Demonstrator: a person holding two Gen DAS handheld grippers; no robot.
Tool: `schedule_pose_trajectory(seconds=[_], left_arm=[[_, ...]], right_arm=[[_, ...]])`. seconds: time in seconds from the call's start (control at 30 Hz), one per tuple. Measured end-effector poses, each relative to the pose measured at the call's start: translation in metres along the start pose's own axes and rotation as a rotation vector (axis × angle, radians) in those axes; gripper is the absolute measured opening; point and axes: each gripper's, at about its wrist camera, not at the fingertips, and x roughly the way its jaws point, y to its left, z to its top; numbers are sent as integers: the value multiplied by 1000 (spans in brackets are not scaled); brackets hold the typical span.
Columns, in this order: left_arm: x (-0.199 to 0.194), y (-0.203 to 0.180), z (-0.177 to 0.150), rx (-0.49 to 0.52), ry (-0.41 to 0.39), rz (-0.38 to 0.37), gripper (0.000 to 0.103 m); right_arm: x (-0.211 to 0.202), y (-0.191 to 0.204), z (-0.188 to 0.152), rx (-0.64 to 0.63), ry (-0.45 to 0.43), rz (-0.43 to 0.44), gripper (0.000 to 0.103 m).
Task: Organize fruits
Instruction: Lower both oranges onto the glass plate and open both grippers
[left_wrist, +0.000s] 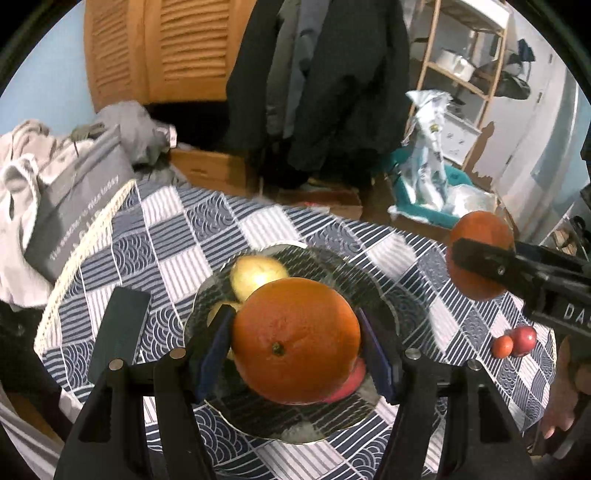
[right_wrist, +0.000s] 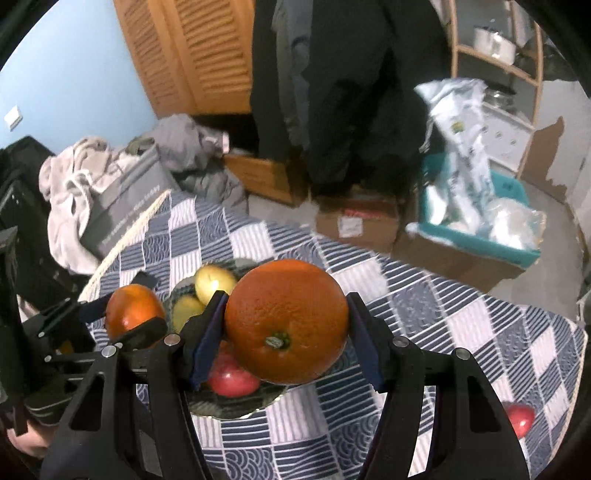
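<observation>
Left wrist view, left to right: left gripper (left_wrist: 295, 343) clamped on an orange (left_wrist: 295, 339) above the glass plate (left_wrist: 388, 302) holding yellow fruit (left_wrist: 258, 275); right gripper (left_wrist: 476, 258) clamped on a second orange (left_wrist: 480, 230) over the checked tablecloth (left_wrist: 177, 236); two small red fruits (left_wrist: 515, 341) near the table edge.

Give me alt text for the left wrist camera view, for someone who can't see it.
The left gripper holds an orange above a dark glass plate of yellow and red fruit on a blue-and-white checked tablecloth. At right, the right gripper holds a second orange above the table, near two small red fruits.
</observation>
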Motion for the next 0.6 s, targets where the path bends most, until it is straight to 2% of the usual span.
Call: schedule_pose_trajectory(seconds=[0.3,0.6], left_arm=[[31,14,-17,-18,83,36,68],[54,14,-34,13,158,59,68]], right_arm=[[58,11,-17,-6,129,10,64],[87,10,-32,43,230,61,64]])
